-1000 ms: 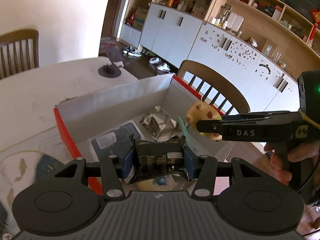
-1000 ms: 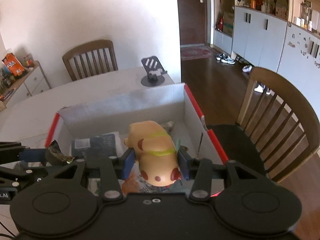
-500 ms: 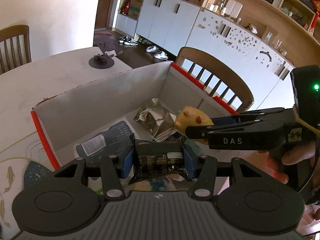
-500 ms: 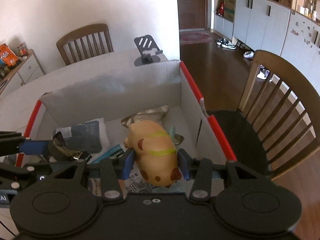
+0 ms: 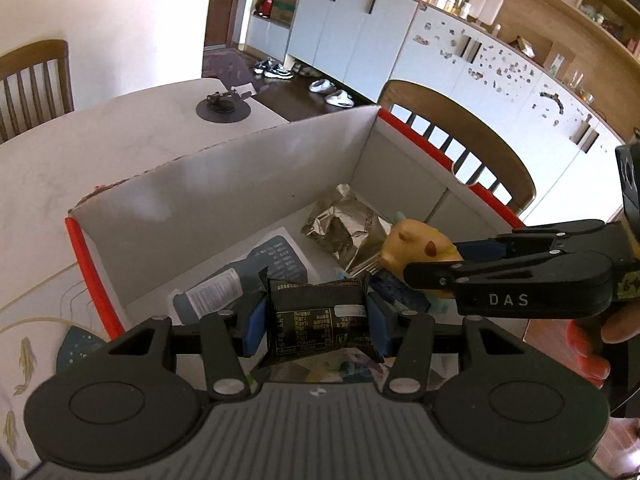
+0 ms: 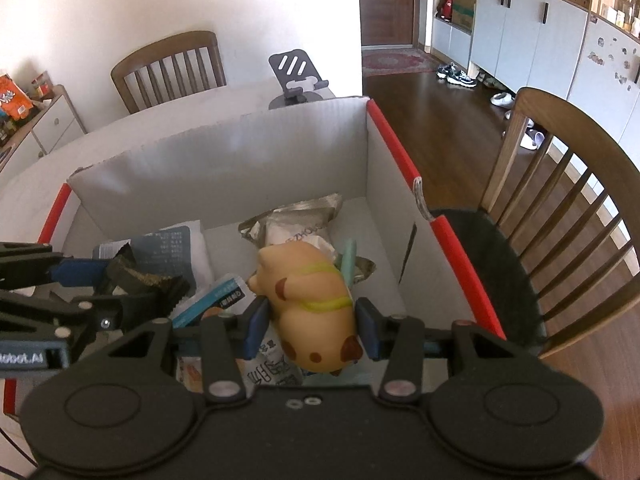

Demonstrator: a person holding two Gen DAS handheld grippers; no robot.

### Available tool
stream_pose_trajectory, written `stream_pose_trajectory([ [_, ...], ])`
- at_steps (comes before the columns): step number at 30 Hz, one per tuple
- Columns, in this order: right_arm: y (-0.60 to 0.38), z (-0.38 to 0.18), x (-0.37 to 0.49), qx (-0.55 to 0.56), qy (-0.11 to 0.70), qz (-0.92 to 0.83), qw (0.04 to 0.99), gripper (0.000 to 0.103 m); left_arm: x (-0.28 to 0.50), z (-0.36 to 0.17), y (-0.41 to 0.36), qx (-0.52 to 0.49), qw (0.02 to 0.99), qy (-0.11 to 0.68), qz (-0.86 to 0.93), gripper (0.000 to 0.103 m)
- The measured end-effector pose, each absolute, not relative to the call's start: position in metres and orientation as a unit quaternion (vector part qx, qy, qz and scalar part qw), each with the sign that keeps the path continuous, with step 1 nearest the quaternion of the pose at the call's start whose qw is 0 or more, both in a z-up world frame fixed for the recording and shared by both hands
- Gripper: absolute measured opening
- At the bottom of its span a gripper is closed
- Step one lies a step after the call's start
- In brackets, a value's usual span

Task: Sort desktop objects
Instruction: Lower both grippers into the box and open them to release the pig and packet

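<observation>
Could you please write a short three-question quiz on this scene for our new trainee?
1. True or false: the left tool is shut on the black foil snack packet.
2. What does the right tool grip? A) crumpled silver foil bag B) tan spotted toy animal C) phone stand
3. Over which container do both tools hang?

Key: 1 true. 2 B, the tan spotted toy animal. 3 The white cardboard box with red edges.

Black packet (image 5: 320, 322) print too small to read; toy (image 6: 310, 310) underside hidden
</observation>
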State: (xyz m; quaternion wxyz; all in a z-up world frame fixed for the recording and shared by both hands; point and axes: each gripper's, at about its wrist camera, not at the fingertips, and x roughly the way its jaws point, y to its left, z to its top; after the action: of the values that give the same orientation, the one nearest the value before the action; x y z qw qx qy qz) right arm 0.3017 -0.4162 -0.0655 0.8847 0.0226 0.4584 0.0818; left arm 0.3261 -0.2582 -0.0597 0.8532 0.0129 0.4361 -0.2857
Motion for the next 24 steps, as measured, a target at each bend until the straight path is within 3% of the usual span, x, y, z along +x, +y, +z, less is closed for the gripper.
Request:
stream_pose_trajectory([
  [17, -0.4085, -0.0723, 0.3004, 0.015, 0.47, 0.089, 0.878, 0.048, 0.3229, -0.0631, -0.2618, 0.027, 0.845, 0.445, -0.295, 0.054],
  [24, -0.4083, -0.0705, 0.3011, 0.021, 0.468, 0.091, 0.879, 0.05, 0.3181, -0.0573, -0.262, 0.021, 0.845, 0.44, -0.304, 0.065],
])
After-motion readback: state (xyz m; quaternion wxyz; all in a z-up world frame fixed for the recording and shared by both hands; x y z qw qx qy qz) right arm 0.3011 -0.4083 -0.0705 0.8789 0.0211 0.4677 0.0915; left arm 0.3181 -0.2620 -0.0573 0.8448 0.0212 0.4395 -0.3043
